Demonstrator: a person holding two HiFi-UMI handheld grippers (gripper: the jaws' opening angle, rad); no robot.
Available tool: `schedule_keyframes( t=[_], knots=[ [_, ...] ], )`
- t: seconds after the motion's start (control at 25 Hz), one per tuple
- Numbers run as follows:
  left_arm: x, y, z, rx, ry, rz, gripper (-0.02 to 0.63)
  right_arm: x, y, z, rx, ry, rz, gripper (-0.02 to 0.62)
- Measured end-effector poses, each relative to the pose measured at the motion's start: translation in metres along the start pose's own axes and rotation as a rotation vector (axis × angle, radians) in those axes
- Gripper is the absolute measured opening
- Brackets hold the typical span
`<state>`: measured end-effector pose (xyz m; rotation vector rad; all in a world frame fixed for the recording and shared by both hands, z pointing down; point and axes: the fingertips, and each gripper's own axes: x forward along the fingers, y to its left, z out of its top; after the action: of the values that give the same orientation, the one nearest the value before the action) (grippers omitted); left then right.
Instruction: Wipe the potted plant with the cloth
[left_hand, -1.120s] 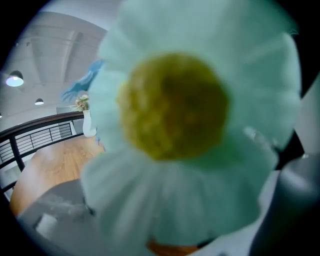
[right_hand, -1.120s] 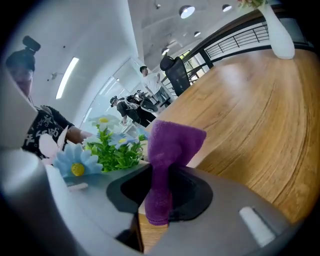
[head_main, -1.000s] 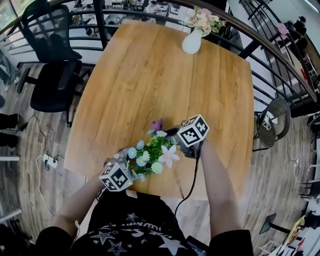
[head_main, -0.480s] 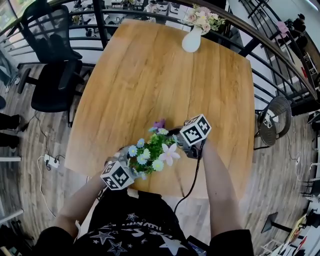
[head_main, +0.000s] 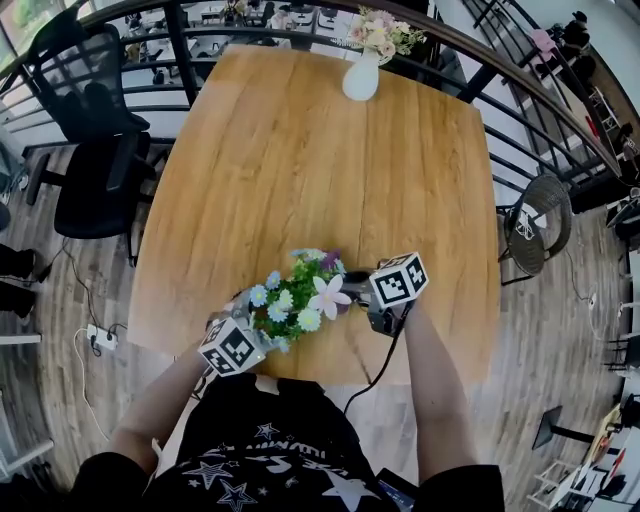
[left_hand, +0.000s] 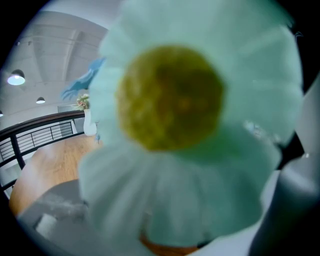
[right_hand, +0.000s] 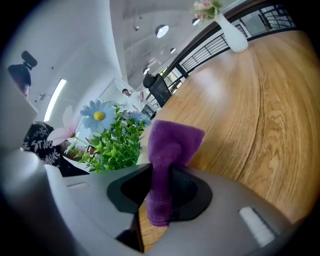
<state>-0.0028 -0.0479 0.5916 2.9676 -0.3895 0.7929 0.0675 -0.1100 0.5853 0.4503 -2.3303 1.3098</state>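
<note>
The potted plant (head_main: 293, 303), green leaves with pale blue, white and pink flowers, stands near the table's front edge. My left gripper (head_main: 257, 323) is at its left base. In the left gripper view one pale flower (left_hand: 200, 125) fills the frame, and the pot's orange rim (left_hand: 165, 248) shows low between the jaws, which stand wide around it. My right gripper (head_main: 352, 292) is at the plant's right side, shut on a purple cloth (right_hand: 172, 142) that sticks up from its jaws. The cloth (head_main: 329, 261) touches the upper flowers. The leaves (right_hand: 116, 145) lie just left of it.
A white vase of flowers (head_main: 361, 76) stands at the table's far edge. A black office chair (head_main: 92, 150) is off the left side and a round mesh stool (head_main: 546, 226) off the right. A curved railing (head_main: 520, 90) runs behind. A power strip (head_main: 100, 335) lies on the floor.
My right gripper has slid with the cloth to the right and toward me along the plant's top, rolling a little. The left gripper and the pot have stayed put.
</note>
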Motion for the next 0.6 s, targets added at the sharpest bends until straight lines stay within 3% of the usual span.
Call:
schedule_keyframes(
  t=[0.32,0.6],
  knots=[
    [0.002,-0.001,-0.001,-0.001,0.000,-0.012,0.440,-0.012,0.008,-0.024,0.029,-0.096,-0.082,0.095],
    [0.002,-0.003,0.000,-0.002,-0.006,-0.011,0.440,-0.012,0.033,-0.059,0.055,-0.142,-0.097,0.095]
  ],
)
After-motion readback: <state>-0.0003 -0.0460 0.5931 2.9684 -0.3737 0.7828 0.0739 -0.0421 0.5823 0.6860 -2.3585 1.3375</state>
